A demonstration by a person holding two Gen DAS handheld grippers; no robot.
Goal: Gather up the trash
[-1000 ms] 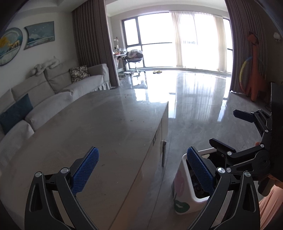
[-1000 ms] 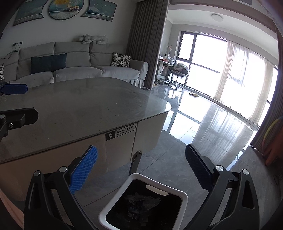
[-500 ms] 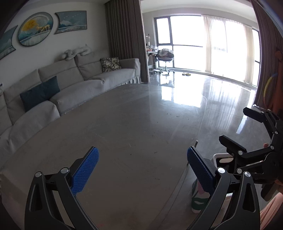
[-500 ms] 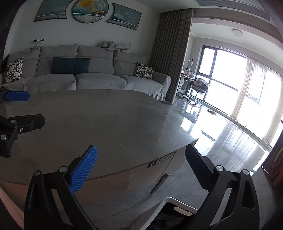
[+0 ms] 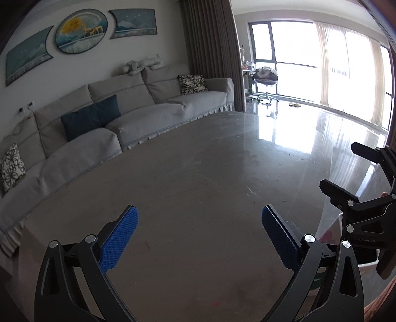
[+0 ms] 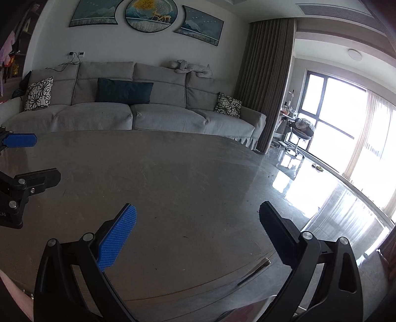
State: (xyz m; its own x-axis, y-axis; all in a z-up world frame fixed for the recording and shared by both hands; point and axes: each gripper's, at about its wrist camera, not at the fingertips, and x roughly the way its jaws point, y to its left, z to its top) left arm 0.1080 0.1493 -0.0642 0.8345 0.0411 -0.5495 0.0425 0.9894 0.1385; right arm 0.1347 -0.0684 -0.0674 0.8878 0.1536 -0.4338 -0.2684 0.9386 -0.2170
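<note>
Blue-padded grippers (image 5: 198, 237) (image 6: 198, 232) splayed over table (image 5: 198, 173)

Grey stone worktop (image 5: 198, 188) in foreground. Grey sectional sofa (image 6: 148, 116) against white wall, dark blue cushion (image 6: 123, 93), floral pillows. Three-part wall art (image 6: 151, 12) above. Brown curtain (image 6: 267, 81) right. Bright floor-to-ceiling windows (image 5: 309, 64); glossy floor (image 5: 346, 133) reflecting glare.

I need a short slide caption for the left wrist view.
Open left gripper above grey table, facing the sofa.
</note>
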